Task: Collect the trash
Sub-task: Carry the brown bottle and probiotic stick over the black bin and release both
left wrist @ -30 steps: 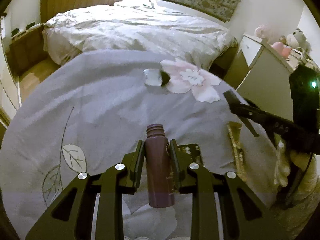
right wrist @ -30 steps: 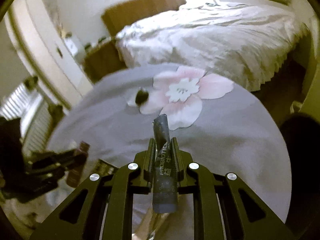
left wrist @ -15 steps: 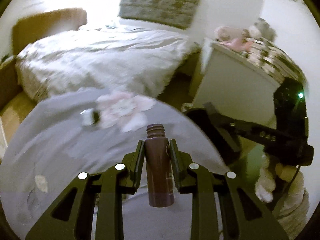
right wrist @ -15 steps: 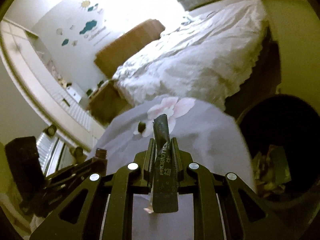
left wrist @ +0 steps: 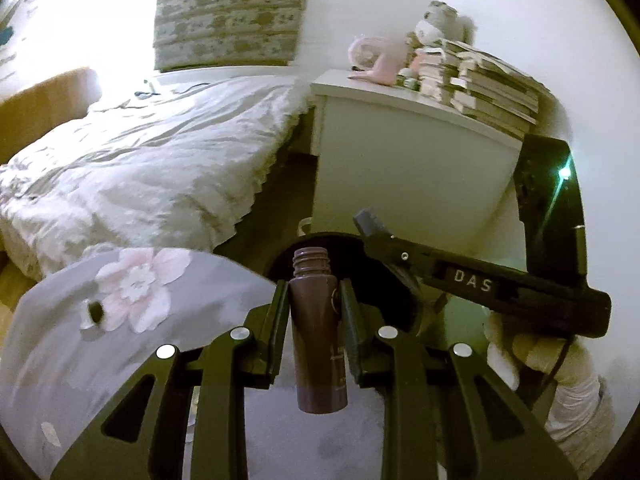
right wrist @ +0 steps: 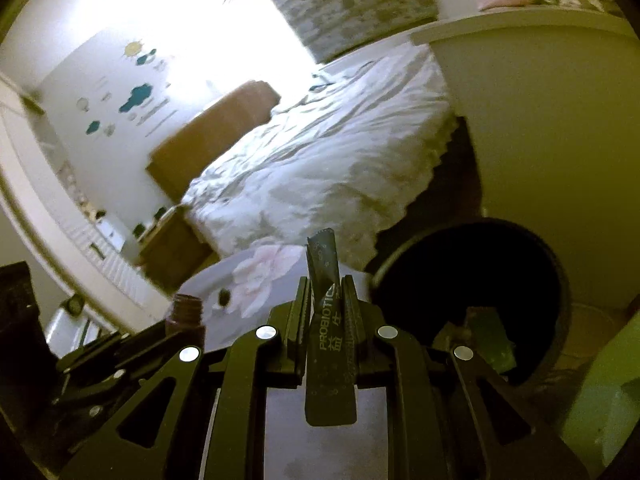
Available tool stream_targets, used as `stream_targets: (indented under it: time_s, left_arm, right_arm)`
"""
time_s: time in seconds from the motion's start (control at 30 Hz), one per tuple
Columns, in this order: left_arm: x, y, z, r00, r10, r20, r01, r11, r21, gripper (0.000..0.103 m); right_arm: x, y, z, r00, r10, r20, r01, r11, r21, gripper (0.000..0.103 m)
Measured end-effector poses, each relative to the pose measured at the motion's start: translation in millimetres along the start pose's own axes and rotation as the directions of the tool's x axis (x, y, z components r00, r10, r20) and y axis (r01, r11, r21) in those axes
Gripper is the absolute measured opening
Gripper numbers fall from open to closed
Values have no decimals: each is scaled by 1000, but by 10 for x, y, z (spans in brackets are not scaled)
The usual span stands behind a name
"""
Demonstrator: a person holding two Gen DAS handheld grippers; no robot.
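Between the grey flowered cover (left wrist: 72, 360) and the white cabinet (left wrist: 400, 168), a dark round bin (right wrist: 472, 276) stands on the floor, and both grippers are near its mouth. The left gripper (left wrist: 314, 304) holds a small brown bottle (left wrist: 318, 336) between its two fingers; the jaws are narrow and press on the sides of the bottle, and its open threaded neck points forward, in front of the rim of the bin. The right gripper (right wrist: 326, 300) is closed on a dark sachet (right wrist: 328, 320) with the word PROBIOTIC printed on it; the sachet stands up between the pads and its upper end is twisted a little. In the right wrist view the bin is just to the right of the sachet, and some green and dark pieces lie inside the bin. On the cover, beside the pink flower print (left wrist: 136, 280), a small dark object (left wrist: 94, 312) lies alone. Behind it is a bed (left wrist: 140, 160) with a crumpled white quilt. On the cabinet there are stacked books (left wrist: 488, 92) and soft toys (left wrist: 436, 20).
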State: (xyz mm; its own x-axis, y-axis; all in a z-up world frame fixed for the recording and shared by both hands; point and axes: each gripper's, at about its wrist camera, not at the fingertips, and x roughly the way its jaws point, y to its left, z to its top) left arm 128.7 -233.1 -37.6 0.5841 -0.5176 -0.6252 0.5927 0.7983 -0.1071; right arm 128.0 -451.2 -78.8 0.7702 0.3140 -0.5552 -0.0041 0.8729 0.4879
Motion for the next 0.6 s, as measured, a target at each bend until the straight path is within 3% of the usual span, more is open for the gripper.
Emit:
stream_targets:
  time_s: [0.6]
  left_arm:
    - [719, -212, 170, 993, -93, -74, 93, 996, 3, 25]
  right_arm:
    - [139, -749, 13, 992, -125, -11, 125, 986, 111, 17]
